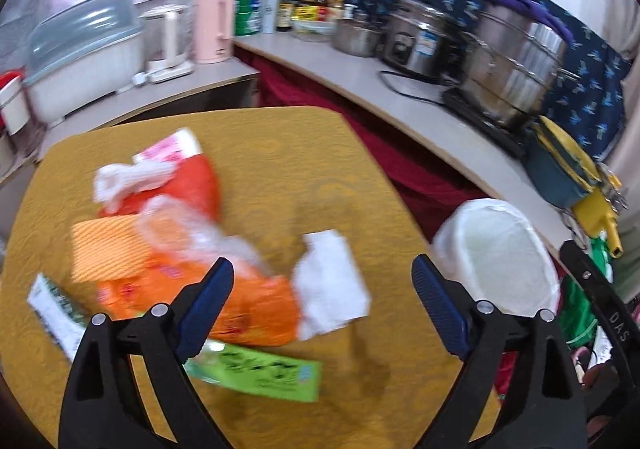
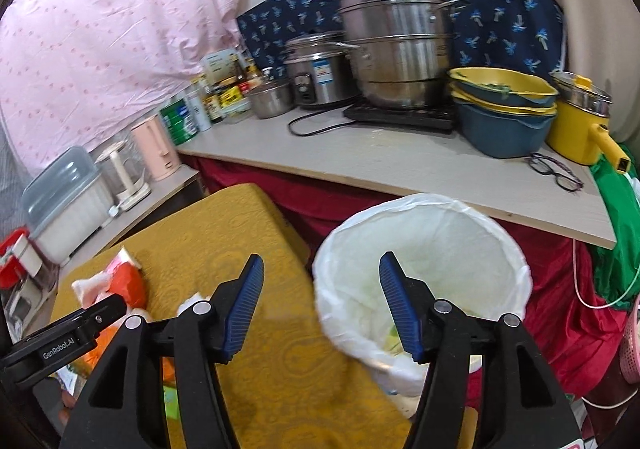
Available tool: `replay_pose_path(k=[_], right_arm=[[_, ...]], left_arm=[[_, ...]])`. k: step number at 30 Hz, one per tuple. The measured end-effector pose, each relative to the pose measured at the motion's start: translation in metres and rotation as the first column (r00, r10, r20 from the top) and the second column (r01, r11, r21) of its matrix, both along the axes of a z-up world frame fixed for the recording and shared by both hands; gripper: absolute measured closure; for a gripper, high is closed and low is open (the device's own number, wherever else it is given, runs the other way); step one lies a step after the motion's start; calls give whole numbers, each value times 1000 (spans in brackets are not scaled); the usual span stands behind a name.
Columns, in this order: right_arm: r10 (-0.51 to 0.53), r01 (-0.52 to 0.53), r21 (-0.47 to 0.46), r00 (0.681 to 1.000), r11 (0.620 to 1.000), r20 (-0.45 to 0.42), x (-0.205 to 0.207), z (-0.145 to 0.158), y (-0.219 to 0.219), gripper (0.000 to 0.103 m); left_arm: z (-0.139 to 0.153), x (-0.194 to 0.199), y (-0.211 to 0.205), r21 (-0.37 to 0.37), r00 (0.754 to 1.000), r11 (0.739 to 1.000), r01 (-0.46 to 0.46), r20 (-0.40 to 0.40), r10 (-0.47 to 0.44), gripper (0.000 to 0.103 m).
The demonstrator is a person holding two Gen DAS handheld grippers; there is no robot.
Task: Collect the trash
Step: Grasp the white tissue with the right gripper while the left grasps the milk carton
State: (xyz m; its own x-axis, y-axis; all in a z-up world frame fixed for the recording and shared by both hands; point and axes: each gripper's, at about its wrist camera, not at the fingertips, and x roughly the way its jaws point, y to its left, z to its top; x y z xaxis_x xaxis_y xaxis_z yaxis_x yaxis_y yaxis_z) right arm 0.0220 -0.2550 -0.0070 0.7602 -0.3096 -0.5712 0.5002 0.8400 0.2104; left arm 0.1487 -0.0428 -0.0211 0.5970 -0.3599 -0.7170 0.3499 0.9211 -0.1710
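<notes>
Left gripper (image 1: 322,269) hanging over the mustard-yellow table (image 1: 280,153), jaws spread wide and holding nothing, blue pads clear of the litter below. Lying in a blurred heap on the cloth just ahead of its left finger: an orange wrapper (image 1: 256,309), a red-and-white packet (image 1: 188,173), a striped orange pack (image 1: 104,249), with crumpled white paper (image 1: 332,285) beside them and a green packet (image 1: 268,373) nearer the camera, partly under that finger. Resting at the table's left edge, a white-and-green sachet (image 1: 52,309). Right gripper (image 2: 322,269) pointing across the table's right edge, jaws parted and empty, its right finger showing against the white-lined trash bin (image 2: 472,233) standing just beside the table; some scraps lying at the bin's bottom, too blurred to name. Sitting on the counter behind: a steel steamer pot (image 2: 396,61), a rice cooker (image 2: 316,69), stacked yellow and blue bowls (image 2: 500,113), a yellow saucepan (image 2: 580,129) and spectacles (image 2: 556,171).
</notes>
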Motion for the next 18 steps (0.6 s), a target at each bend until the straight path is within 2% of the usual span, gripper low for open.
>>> replay_pose_path(k=[5,8,11,18], right_arm=[[70,-70,14,997,997,-23,20,-9,33,45],[108,-107,20,993,994,-40,31,-17,52,45],[140,-138,32,988,990,-59,44,-26,69,45],[190,-186,48,976,981,-109,77,-53,95,45]], left_arm=[[-9,9,59,45,991,991,-129,-19,129,17],[-15,13,95,66,978,977,-203,-30,205,17],[-21,17,128,86,958,957,-278,-44,283,17],[-38,27,192,103,891,897,-430,-111,440,17]])
